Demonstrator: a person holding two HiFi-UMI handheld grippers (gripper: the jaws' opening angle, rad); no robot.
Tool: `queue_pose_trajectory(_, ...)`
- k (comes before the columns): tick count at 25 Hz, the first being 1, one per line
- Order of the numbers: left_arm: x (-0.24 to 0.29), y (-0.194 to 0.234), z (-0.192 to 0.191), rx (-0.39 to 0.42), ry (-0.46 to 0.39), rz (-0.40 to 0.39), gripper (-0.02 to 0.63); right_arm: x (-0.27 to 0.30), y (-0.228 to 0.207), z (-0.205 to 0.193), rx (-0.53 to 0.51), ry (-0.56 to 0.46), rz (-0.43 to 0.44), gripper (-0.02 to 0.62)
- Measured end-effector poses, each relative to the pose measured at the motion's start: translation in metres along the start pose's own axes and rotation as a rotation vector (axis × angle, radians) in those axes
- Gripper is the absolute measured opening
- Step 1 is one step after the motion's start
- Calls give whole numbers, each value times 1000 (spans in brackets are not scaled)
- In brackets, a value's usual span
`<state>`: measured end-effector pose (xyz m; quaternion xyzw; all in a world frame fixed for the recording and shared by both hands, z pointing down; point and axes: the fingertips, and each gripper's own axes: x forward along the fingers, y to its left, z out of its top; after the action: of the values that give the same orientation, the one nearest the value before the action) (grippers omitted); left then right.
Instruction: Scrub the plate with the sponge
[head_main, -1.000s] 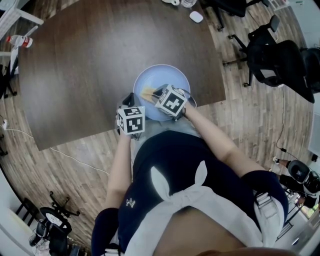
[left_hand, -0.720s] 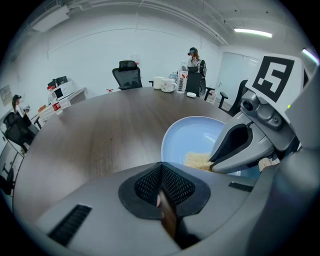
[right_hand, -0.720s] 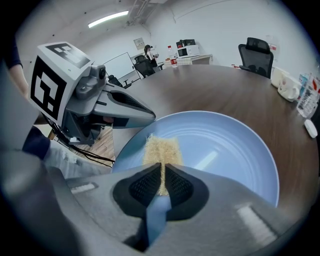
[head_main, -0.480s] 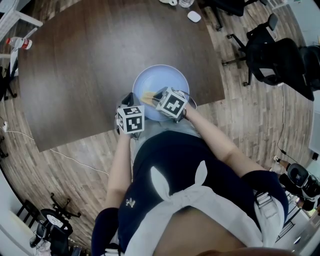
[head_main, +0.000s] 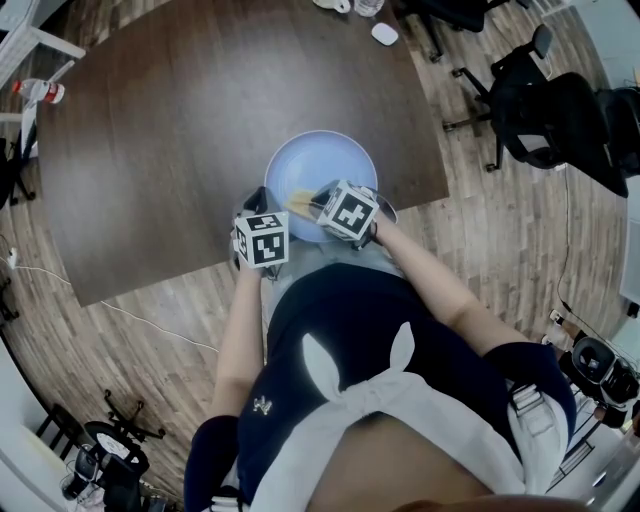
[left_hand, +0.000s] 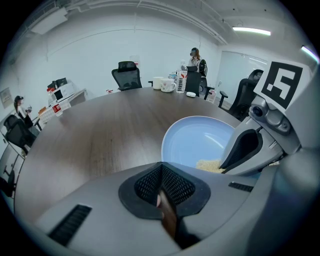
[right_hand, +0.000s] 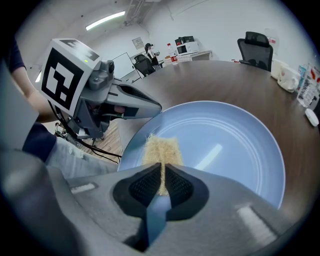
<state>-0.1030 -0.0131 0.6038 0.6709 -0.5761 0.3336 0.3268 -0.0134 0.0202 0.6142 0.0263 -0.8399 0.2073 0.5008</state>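
The left gripper (left_hand: 161, 175) sits at the near edge of the table (head_main: 180, 120), just beside the plate's near-left rim. It has hardly moved over the last second. Its jaws are closed together and I can't make out anything pinched between them. The plate lies off to their right, not between them, so as far as I can see this gripper is only waiting alongside and not bracing the dish.

The pale blue plate (head_main: 325, 160) lies flat on the dark table, close to the person, and it hasn't shifted. The sponge (right_hand: 161, 150), a thin yellowish pad, rests flat on the plate's near-left part, a little inside the rim.

The change is on the right. The right gripper (right_hand: 162, 172), its jaws clamped on the near end of the sponge, has drawn back a little toward the person. The pad has slid with it across the plate, from nearer the middle toward the near rim.

To my eye that is one pulling stroke of the scrub, so the work is under way. Only a small patch near the person is being rubbed. The far and right parts of the plate look untouched by the pad. With nothing steadying the dish, a harder stroke could drag it along the table.
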Motion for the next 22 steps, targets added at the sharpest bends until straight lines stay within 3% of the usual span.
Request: queue_pose_trajectory(22, -1, -2, 0, 26, 7, -12, 5, -10, -3, -26, 22, 75, -29, 23)
